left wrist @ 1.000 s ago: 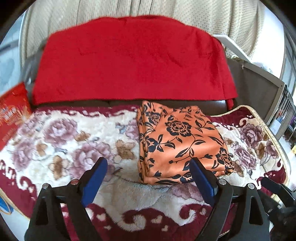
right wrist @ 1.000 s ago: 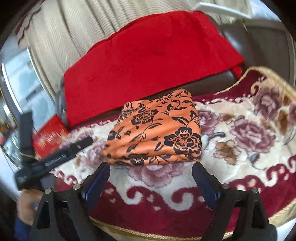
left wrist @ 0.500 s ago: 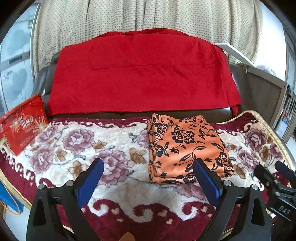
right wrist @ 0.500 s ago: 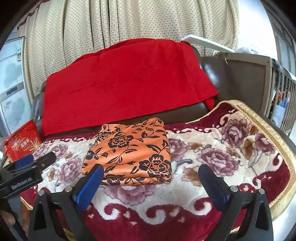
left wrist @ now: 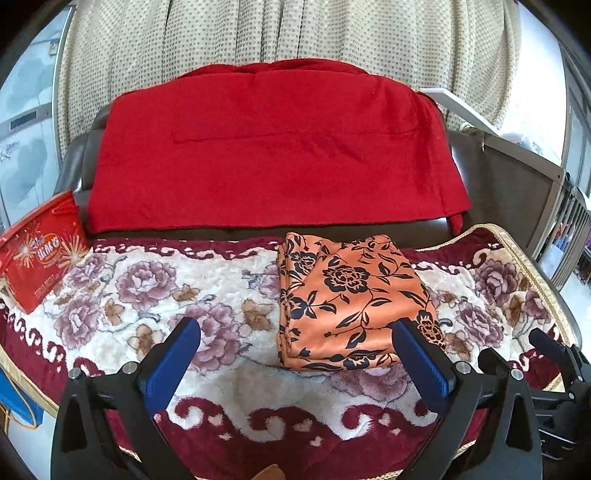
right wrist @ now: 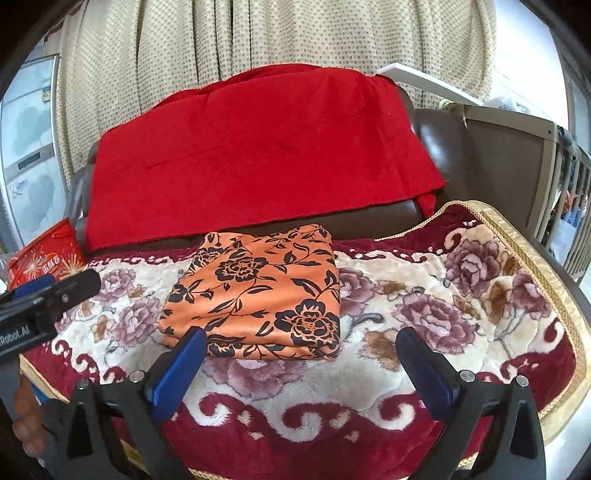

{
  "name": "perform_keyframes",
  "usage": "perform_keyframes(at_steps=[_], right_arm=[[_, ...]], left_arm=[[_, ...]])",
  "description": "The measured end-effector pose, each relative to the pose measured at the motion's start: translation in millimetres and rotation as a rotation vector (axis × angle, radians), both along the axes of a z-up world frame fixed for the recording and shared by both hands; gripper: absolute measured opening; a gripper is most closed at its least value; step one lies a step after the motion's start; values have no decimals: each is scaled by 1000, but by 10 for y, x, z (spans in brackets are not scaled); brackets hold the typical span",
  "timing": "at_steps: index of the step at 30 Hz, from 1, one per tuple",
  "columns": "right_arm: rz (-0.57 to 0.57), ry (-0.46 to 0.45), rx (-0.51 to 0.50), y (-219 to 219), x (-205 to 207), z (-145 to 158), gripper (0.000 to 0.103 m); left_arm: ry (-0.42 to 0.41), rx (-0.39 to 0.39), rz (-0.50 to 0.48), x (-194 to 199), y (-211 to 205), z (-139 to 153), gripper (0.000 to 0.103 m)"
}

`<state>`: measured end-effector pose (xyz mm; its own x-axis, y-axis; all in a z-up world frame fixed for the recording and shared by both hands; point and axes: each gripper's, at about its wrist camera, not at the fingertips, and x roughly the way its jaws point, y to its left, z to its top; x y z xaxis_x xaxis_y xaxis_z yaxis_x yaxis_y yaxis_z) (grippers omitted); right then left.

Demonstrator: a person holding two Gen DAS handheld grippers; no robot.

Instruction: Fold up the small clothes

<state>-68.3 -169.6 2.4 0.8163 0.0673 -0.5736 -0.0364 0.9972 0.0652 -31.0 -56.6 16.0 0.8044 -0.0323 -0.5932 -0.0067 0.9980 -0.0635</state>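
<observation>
An orange cloth with black flowers (left wrist: 351, 299) lies folded into a neat rectangle on the floral blanket (left wrist: 147, 288); it also shows in the right wrist view (right wrist: 258, 291). My left gripper (left wrist: 295, 332) is open and empty, held back above the blanket's front edge, with the cloth between and beyond its fingers. My right gripper (right wrist: 301, 338) is open and empty, also drawn back from the cloth. The left gripper's body shows at the left edge of the right wrist view (right wrist: 44, 299).
A red blanket (left wrist: 273, 147) hangs over the brown sofa back (left wrist: 498, 192). A red snack bag (left wrist: 37, 251) stands at the blanket's left end. A dotted curtain (left wrist: 295, 33) hangs behind. A grey crib rail (right wrist: 546, 177) stands at the right.
Both grippers have pulled back and up from the folded cloth, so more of the sofa and curtain shows. The cloth has stayed in place.
</observation>
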Motion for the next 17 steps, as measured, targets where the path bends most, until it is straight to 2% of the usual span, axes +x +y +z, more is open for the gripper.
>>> perform_keyframes(at_steps=[17], right_arm=[[25, 26, 7, 7, 188, -36, 103]], left_arm=[[-4, 47, -3, 250, -77, -97, 103]])
